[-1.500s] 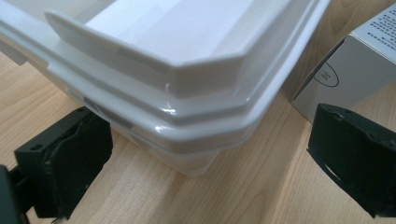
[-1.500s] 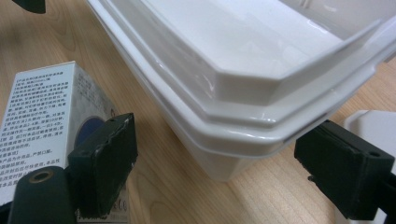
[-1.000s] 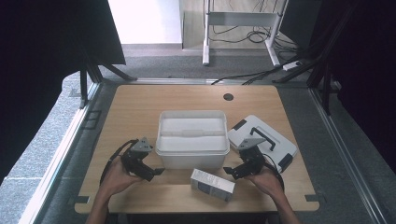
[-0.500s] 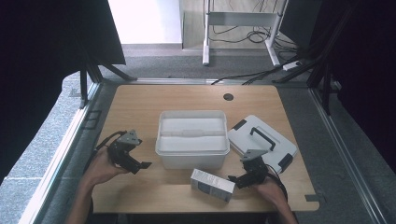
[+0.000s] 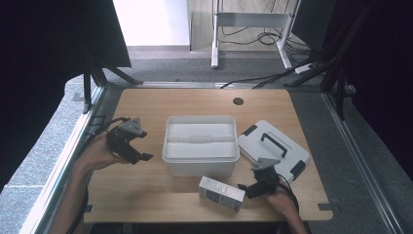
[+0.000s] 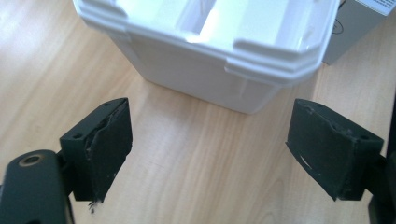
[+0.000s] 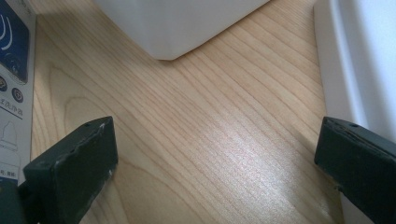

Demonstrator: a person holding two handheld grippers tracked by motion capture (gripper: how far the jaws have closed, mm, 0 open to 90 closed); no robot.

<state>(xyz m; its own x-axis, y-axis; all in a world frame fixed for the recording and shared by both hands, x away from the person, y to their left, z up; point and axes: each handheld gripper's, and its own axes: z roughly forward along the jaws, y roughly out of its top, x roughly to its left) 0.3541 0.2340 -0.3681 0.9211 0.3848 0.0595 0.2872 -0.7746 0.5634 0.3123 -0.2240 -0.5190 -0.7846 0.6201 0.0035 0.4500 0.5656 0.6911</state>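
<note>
My right gripper (image 5: 242, 188) sits low on the bench (image 5: 146, 195), fingers spread wide and empty, just beside the small carton (image 5: 221, 193), in front of the white tub (image 5: 200, 146). I should slide over and pinch it across its short sides. My left gripper (image 5: 141, 152) hangs beside the tub; its fingers (image 6: 105, 140) are spread, have just been closing a little, and are empty. The high view shows the lid (image 5: 273, 148); the right gripper view shows the carton's print (image 7: 11, 70).
</note>
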